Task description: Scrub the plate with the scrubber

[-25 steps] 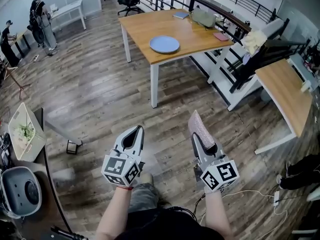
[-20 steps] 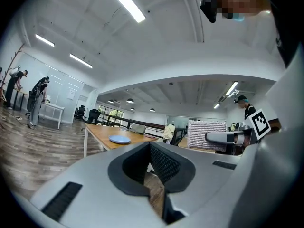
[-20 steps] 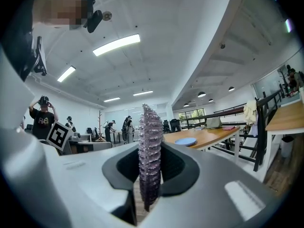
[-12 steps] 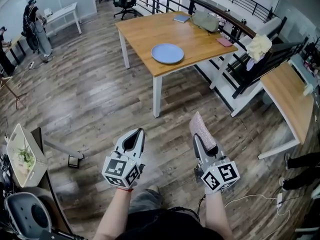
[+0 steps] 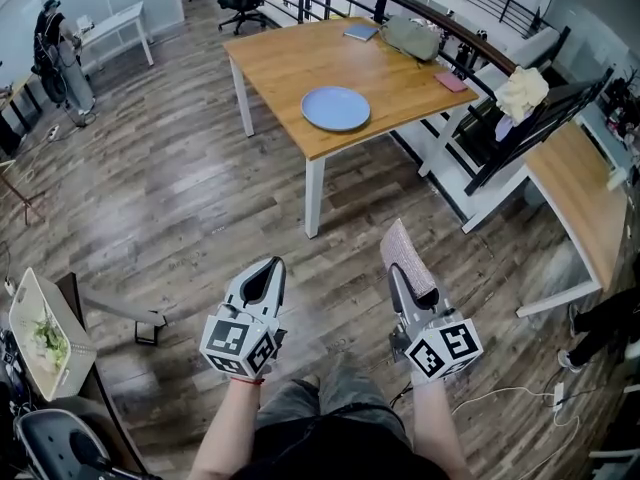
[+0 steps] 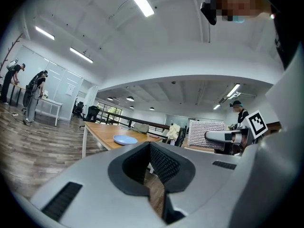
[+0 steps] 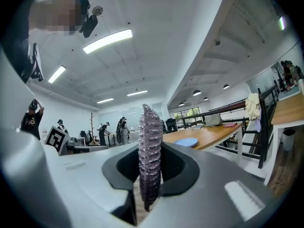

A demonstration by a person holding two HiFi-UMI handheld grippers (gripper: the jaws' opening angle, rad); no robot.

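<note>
While shut, right fingers (image 7: 179,174) on scrubber (image 7: 150,160).

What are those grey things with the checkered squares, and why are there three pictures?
A person holds a pinching tool in each hand; the squared cubes are part of the tools. One picture comes from a camera on the person's head, looking down. The other two come from little cameras riding on each tool. The left gripper is shut with nothing in it. The right gripper pinches a bumpy purplish scrubber. Ahead, a blue plate lies on a wooden table, not reached yet.
</note>
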